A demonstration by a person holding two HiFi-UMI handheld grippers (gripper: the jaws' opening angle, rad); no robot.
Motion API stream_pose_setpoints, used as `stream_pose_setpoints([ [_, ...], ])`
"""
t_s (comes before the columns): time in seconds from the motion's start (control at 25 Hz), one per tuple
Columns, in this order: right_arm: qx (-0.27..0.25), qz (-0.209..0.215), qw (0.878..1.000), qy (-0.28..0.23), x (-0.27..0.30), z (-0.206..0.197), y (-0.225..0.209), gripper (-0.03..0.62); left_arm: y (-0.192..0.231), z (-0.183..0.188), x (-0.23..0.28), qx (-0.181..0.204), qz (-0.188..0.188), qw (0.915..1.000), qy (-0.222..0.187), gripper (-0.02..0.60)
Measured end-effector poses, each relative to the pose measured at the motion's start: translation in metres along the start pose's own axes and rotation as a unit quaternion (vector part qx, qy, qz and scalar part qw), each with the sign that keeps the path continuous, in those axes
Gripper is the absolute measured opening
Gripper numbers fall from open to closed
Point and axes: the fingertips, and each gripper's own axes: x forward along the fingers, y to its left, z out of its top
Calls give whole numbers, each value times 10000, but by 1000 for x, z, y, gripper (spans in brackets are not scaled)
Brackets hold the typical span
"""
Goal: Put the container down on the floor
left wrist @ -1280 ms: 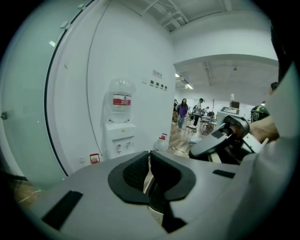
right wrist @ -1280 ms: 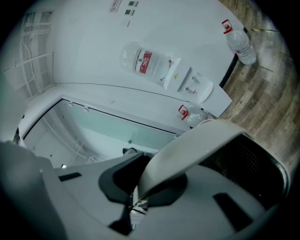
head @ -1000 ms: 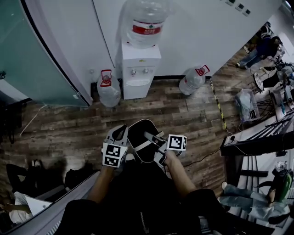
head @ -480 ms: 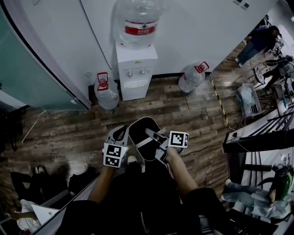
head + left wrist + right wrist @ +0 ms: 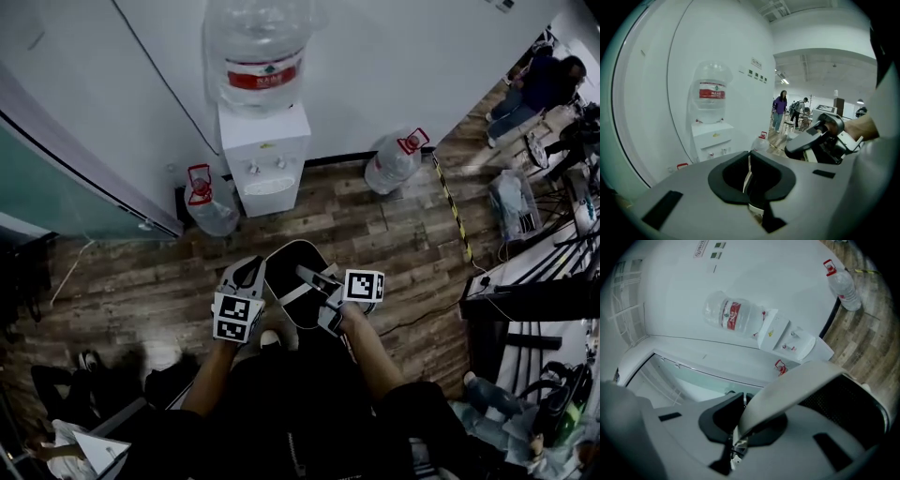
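So, surroundings first: a water dispenser point(image 5: 262, 159) is seen against the white wall point(image 5: 422, 56), with a big bottle point(image 5: 255, 61) sat upside down on top. Two more water bottles are parked on the wood floor point(image 5: 141, 272), one point(image 5: 208, 204) just left of the dispenser and one point(image 5: 392, 161) further off to its right. A glass partition point(image 5: 47, 187) is seen along the left, and a strip of yellow-black tape point(image 5: 452, 206) is laid across the planks on the right. A few people point(image 5: 539, 84) can be made out far off in the top right corner. All of it is well apart from the container; only plain planks and the toe of a shoe point(image 5: 270, 339) are seen right around it in the head view.

The container point(image 5: 292, 286), black inside with a pale rim, is held up off the floor between the two grippers, in front of the person's body.

The left gripper point(image 5: 249, 272) is angled down at the left rim. Its jaws are pretty much together, with a thin pale strip pinched between them, which looks like the rim edge-on. The right gripper point(image 5: 305, 275) is pointed across at the right rim, closer to level, and its jaws are clamped nearly closed on that rim point(image 5: 797, 390). Both bare forearms are stretched forward, elbows bent.
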Motion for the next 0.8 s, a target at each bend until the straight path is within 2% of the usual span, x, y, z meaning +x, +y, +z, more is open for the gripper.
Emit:
stream_pose_setpoints([
  [0.24, -19, 132, 9999, 35, 1, 66, -17, 29, 7, 36, 59, -79, 131, 9998, 95, 25],
  [0.36, 102, -61, 9998, 144, -6, 93, -37, 29, 6, 51, 85, -132, 215, 9996, 161, 25],
  [0.48, 74, -81, 9996, 275, -8, 124, -49, 29, 7, 66, 109, -188, 292, 9992, 211, 25],
  [0.8, 209, -165, 9994, 232, -14, 190, -87, 29, 7, 76, 158, -207, 302, 9983, 446, 25],
])
